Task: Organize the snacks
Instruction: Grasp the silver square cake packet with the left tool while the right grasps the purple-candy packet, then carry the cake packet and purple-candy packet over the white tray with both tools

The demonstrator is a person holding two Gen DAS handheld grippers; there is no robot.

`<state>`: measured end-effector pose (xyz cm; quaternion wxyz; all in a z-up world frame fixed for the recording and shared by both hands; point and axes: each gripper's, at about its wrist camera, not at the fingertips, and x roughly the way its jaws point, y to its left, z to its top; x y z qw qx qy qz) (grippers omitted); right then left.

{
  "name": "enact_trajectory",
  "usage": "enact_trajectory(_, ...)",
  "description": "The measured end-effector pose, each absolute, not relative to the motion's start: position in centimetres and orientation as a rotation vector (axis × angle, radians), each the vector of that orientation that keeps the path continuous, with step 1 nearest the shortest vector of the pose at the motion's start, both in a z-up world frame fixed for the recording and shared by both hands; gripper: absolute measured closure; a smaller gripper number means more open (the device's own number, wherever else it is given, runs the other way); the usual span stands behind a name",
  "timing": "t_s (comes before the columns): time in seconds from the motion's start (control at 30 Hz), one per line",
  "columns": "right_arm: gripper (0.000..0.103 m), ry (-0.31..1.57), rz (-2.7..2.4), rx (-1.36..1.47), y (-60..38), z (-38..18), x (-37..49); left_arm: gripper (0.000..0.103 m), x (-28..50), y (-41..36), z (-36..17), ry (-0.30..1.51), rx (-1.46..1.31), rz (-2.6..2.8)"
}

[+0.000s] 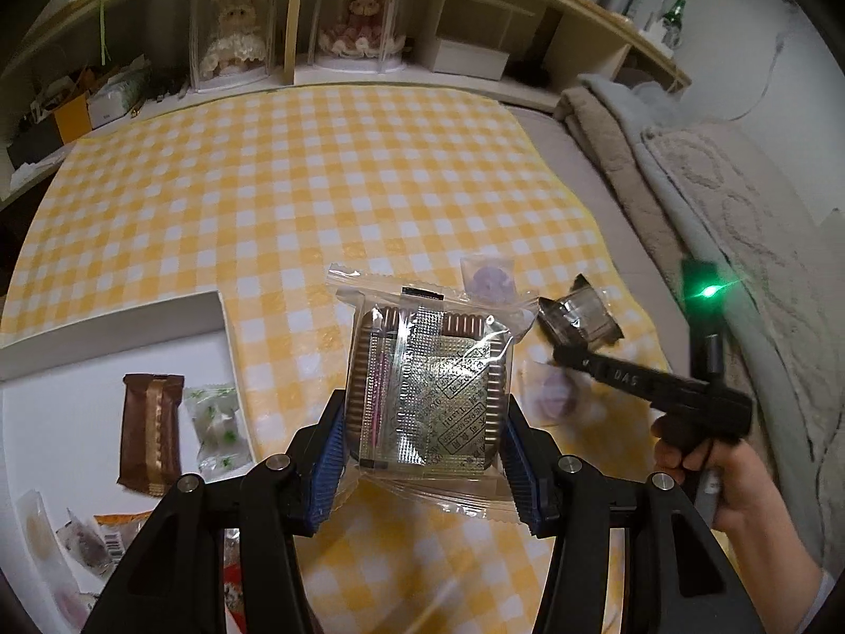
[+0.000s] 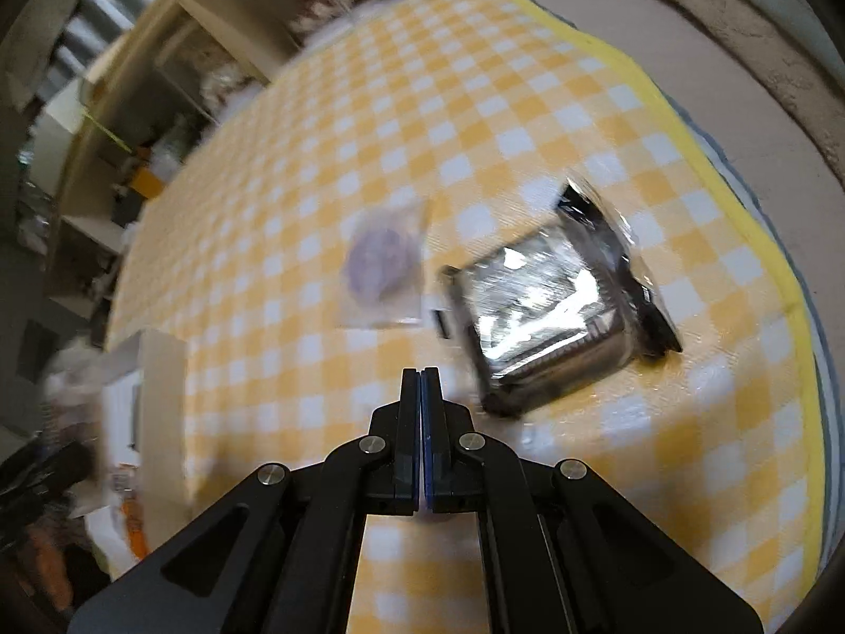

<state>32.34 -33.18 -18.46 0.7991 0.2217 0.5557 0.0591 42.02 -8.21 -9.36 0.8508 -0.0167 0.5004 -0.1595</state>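
Clamped in the left claw point(image 1: 422, 433), a clear-wrapped cake point(image 1: 428, 385) hangs above the checked tabletop point(image 1: 264, 185). Several snacks already lie in the white box point(image 1: 105, 327) at left, while a dark packet point(image 2: 549, 311) and a purple sweet point(image 2: 383, 264) wait outside. Right claw point(image 2: 421, 375) is pressed together, empty.

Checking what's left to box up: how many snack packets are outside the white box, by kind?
Square tray packets: 2 (one in the left gripper, one dark on the cloth)
Purple round snack packets: 2
Total: 4
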Motion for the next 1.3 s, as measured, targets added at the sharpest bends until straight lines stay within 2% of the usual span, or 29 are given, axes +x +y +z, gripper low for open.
enact_trajectory(0.37,0.100,1.346,0.172,0.464,-34.8,-19.0,26.3,0.051,38.8,-6.1,-7.0,1.043,-0.074,-0.343)
enact_trajectory(0.47,0.095,1.334,0.184,0.508,-35.2,-18.2,25.5,0.051,37.8,-5.8,-6.4,1.041,-0.078,-0.346)
enact_trajectory(0.5,0.088,1.320,0.193,0.515,-35.1,-17.7,25.4,0.051,37.4,-5.6,-6.3,1.040,-0.077,-0.346)
enact_trajectory(0.57,0.022,1.275,0.210,0.474,-34.4,-16.7,25.3,0.051,36.6,-4.9,-5.8,1.041,-0.083,-0.343)
enact_trajectory(0.6,0.020,1.242,0.204,0.423,-33.8,-16.1,25.2,0.051,36.4,-4.6,-5.6,1.041,-0.088,-0.341)
enact_trajectory(0.9,0.024,1.280,0.298,0.062,-27.3,-17.4,25.6,0.051,33.8,-0.9,-4.0,1.022,-0.120,-0.305)
enact_trajectory(0.93,0.030,1.293,0.296,0.043,-27.0,-17.8,25.7,0.051,33.6,-0.6,-3.9,1.021,-0.122,-0.301)
enact_trajectory(0.97,0.041,1.309,0.288,0.036,-26.8,-18.2,25.7,0.051,33.4,0.0,-3.8,1.018,-0.132,-0.297)
enact_trajectory(1.03,0.050,1.315,0.259,0.021,-26.9,-18.4,25.8,0.051,33.1,0.9,-3.5,1.010,-0.155,-0.296)
enact_trajectory(1.1,0.054,1.314,0.259,0.028,-26.9,-18.4,25.8,0.051,32.9,2.0,-2.9,0.993,-0.183,-0.292)
enact_trajectory(1.3,0.057,1.224,0.233,0.089,-26.6,-15.0,26.0,0.051,31.8,5.2,-1.1,0.934,-0.215,-0.276)
